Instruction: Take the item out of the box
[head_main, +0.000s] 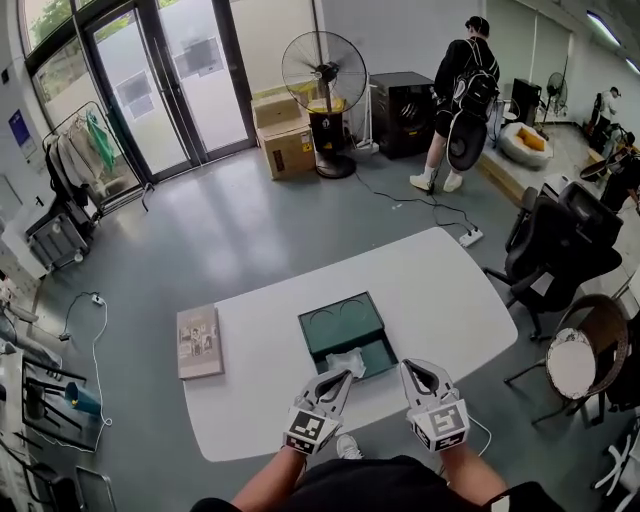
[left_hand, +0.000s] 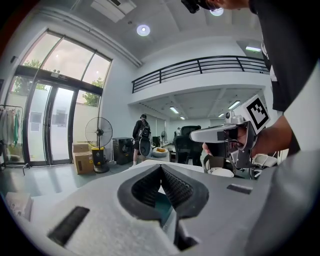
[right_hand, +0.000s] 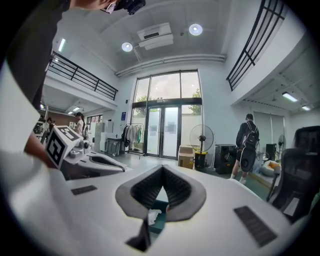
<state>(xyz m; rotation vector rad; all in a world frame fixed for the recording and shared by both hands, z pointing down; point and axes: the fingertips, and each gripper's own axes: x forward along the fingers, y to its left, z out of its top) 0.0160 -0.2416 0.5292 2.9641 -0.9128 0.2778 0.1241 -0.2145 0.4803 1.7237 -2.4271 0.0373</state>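
A dark green box (head_main: 342, 322) lies open in the middle of the white table (head_main: 440, 290); two round hollows show in its far half. A crumpled white item (head_main: 346, 361) rests at the box's near edge. My left gripper (head_main: 350, 375) has its tips right beside that item, jaws shut; I see nothing between its pads (left_hand: 172, 187), only green box behind them. My right gripper (head_main: 410, 368) hovers just right of the box's near corner, jaws together. In the right gripper view the white item (right_hand: 152, 216) and the green box (right_hand: 159, 209) show below the pads.
A flat grey book-like case (head_main: 200, 341) lies at the table's left end. Chairs (head_main: 560, 240) stand to the right. A standing fan (head_main: 325, 75), cardboard boxes (head_main: 285, 135) and a person with a backpack (head_main: 462, 95) are far across the floor.
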